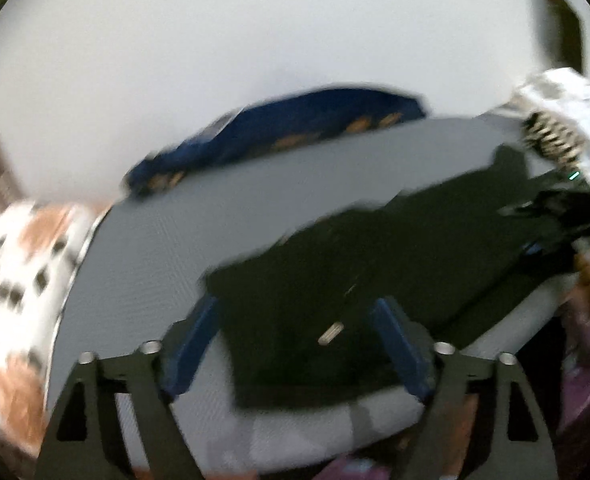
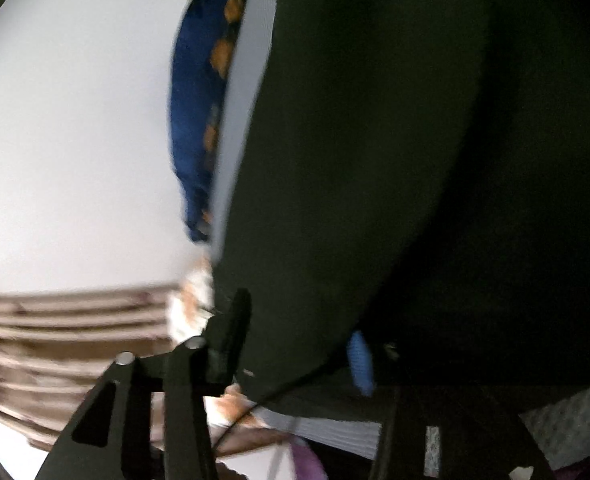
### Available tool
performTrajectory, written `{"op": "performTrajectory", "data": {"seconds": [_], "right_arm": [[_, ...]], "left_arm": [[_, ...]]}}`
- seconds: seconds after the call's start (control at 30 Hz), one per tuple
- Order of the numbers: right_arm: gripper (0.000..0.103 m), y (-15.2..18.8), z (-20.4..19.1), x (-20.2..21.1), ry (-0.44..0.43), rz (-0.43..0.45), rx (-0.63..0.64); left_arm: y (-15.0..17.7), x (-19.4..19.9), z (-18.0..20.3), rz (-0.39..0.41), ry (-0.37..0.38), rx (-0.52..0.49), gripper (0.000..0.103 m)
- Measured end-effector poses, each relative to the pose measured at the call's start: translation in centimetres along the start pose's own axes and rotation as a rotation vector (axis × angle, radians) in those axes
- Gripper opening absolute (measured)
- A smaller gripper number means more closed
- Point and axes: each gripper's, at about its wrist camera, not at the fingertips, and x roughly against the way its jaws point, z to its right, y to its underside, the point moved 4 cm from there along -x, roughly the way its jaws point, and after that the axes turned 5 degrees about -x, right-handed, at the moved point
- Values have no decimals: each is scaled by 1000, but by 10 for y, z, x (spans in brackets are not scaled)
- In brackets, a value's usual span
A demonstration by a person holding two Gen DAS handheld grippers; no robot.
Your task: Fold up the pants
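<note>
Pants [image 1: 335, 248], dark and almost black, lie on a grey mat [image 1: 199, 216] in the middle of the left wrist picture, running from the lower middle up to the right edge. Both pictures are blurry. At the bottom, the left gripper [image 1: 295, 344] has its two blue fingers [image 1: 399, 344] spread wide. The near end of the pants lies between them, but they do not squeeze it. A small pale tag [image 1: 331, 333] sits on the cloth there.

A blue cloth with orange spots [image 1: 295, 128] lies behind the mat, in the middle. A white cloth with brown and black marks [image 1: 19, 280] is at the left edge.

In the right wrist picture the pants [image 2: 335, 160] fill the middle and right. The right gripper [image 2: 295, 348] is at the bottom, its fingers partly apart, with the pants' edge between them. I cannot tell if they pinch it.
</note>
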Motion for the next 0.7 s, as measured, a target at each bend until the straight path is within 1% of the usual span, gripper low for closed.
{"op": "performTrajectory", "data": {"seconds": [0.03, 0.07, 0.1, 0.17, 0.23, 0.27, 0.33, 0.4, 0.5, 0.57, 0.7], "right_arm": [[52, -6, 1, 4, -23, 8, -8], [52, -11, 1, 7, -45, 11, -13], [52, -19, 2, 11, -71, 12, -23], [52, -32, 5, 19, -112, 32, -47], [52, -44, 6, 29, -132, 67, -60], [54, -50, 6, 35, -139, 87, -59], [55, -64, 6, 45, -149, 119, -50], [57, -79, 4, 55, -172, 143, -47], [59, -103, 0, 67, -201, 177, -36], [62, -119, -2, 69, -207, 178, -20], [60, -148, -5, 68, -217, 185, -36]], "left_arm": [[-12, -3, 12, 23, 43, -7, 91], [-23, -8, 22, 36, 93, -6, 91], [-35, -16, 38, 39, 169, -2, 91], [-52, -35, 67, 29, 282, 0, 91], [-65, -58, 100, 17, 382, -4, 91], [-69, -69, 119, 12, 425, -21, 91], [-76, -90, 146, -9, 457, -63, 91], [-76, -106, 174, -32, 496, -105, 91], [-78, -119, 201, -70, 554, -121, 91], [-80, -125, 212, -79, 559, -137, 91], [-82, -130, 224, -92, 554, -136, 91]]}}
